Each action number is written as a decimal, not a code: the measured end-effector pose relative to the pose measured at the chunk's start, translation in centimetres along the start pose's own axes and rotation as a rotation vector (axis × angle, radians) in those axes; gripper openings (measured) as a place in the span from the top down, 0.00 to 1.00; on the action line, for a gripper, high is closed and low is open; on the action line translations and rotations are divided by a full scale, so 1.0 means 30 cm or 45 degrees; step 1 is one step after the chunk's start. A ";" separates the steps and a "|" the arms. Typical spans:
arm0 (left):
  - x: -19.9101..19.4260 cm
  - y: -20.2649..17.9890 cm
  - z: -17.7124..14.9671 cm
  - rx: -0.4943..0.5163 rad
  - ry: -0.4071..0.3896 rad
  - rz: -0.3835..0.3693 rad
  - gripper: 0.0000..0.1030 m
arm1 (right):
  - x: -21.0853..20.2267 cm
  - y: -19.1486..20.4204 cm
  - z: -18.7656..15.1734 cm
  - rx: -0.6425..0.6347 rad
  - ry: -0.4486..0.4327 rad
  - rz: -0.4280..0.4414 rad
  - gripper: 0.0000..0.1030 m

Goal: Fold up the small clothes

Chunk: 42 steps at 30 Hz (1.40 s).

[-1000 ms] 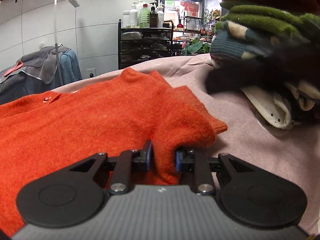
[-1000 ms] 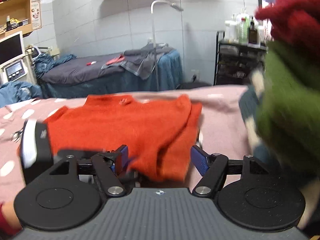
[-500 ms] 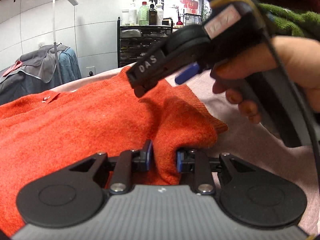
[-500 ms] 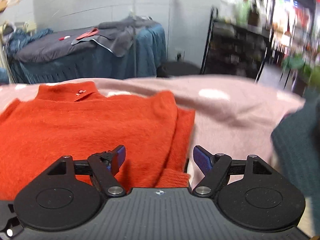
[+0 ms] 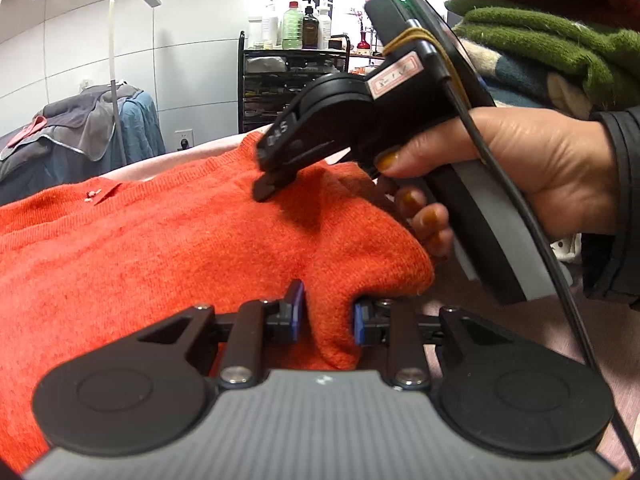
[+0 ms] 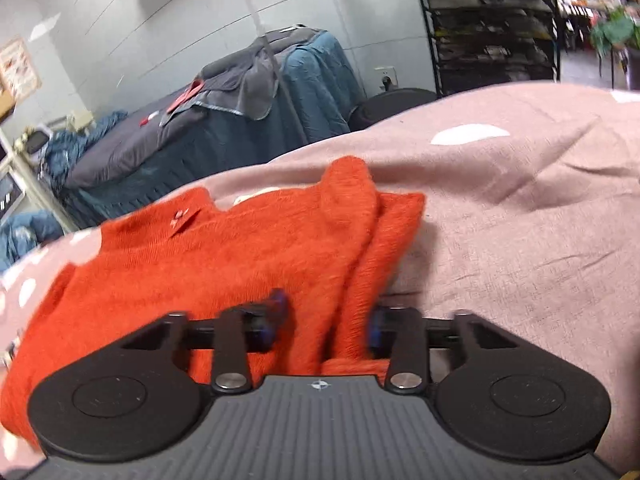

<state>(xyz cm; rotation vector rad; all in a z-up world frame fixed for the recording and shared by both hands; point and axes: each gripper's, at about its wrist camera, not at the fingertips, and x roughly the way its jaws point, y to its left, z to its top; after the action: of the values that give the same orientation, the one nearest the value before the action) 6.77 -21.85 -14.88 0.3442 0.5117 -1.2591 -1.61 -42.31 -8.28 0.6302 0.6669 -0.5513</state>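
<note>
An orange knit sweater (image 5: 160,248) lies spread on a pink spotted bed cover (image 6: 520,220), its right side doubled over into a thick fold. My left gripper (image 5: 326,316) is shut on the near corner of that fold. In the left wrist view a person's hand (image 5: 540,168) holds my right gripper (image 5: 272,188), its tips down on the sweater farther back. In the right wrist view my right gripper (image 6: 326,320) has its jaws closing, and a bunched ridge of the orange sweater (image 6: 240,256) fills the gap between the blue pads.
A pile of folded green, red and patterned knitwear (image 5: 560,40) sits close on the right. Beyond the bed stand a black shelf cart (image 6: 492,28) with bottles, a white lamp (image 5: 120,60) and a treatment bed (image 6: 240,120) draped in blue and grey.
My right gripper swung in from the right over the sweater, sank onto the fold's far part and narrowed its jaws around the fabric. The left gripper kept its hold and stayed put.
</note>
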 end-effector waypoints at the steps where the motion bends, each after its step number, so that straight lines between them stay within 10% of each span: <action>1: -0.002 0.001 0.000 -0.004 -0.002 0.000 0.76 | -0.002 0.000 0.004 0.008 0.005 0.015 0.66; 8: -0.043 0.020 0.008 -0.096 -0.055 -0.006 0.81 | -0.032 0.081 0.040 -0.056 -0.033 0.019 0.73; 21: -0.432 0.306 -0.038 -0.517 -0.399 0.164 0.84 | -0.036 0.507 0.177 0.021 0.054 0.428 0.74; 33: -0.648 0.571 -0.318 -0.839 -0.385 0.450 0.84 | 0.205 0.956 -0.047 -0.144 0.249 0.450 0.72; 42: -0.721 0.615 -0.444 -1.029 -0.372 0.508 0.80 | 0.200 0.984 -0.154 -0.068 0.316 0.593 0.32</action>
<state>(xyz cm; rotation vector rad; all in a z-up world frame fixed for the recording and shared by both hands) 17.42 7.69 -14.89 -0.4011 0.6176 -0.6225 19.52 -20.59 -5.03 0.7815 0.7348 -0.0216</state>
